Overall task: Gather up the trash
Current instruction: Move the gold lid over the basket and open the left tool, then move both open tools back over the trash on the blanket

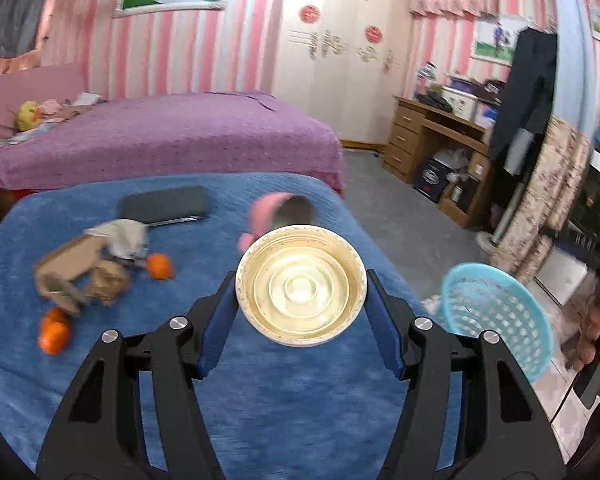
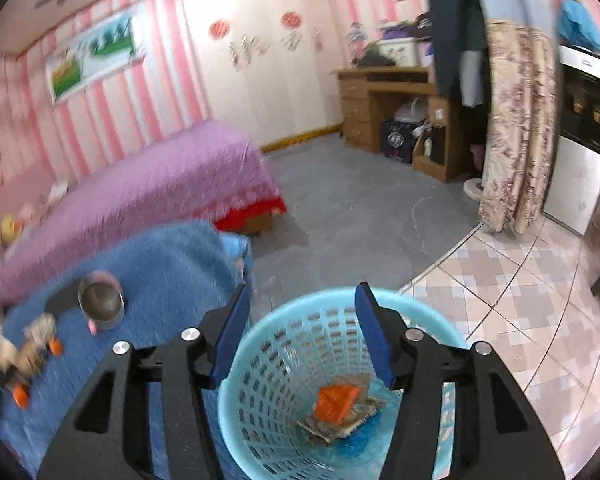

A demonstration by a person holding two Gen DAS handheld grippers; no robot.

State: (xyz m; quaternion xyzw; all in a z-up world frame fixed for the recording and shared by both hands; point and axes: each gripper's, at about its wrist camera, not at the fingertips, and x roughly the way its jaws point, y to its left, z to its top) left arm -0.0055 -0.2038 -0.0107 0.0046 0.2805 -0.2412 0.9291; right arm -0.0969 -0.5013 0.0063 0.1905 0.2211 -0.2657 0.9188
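Left gripper pinches a round cream bowl-like container by its rim, both blue pads pressed to its sides, the hollow facing the camera, held above the blue blanket. On the blanket to the left: crumpled brown paper scraps, a grey-white wad touching them, oranges beside and below the scraps, a dark flat case farther back, and a pink-trimmed metal cup just behind the held container. Right gripper hangs over the light-blue mesh basket, fingers spread with nothing between them. In the basket bottom lie an orange wrapper on top of crumpled paper. Basket stands just off the blanket's edge, over grey floor next to the tiled area. Purple bed beyond; both views motion-blurred at the left
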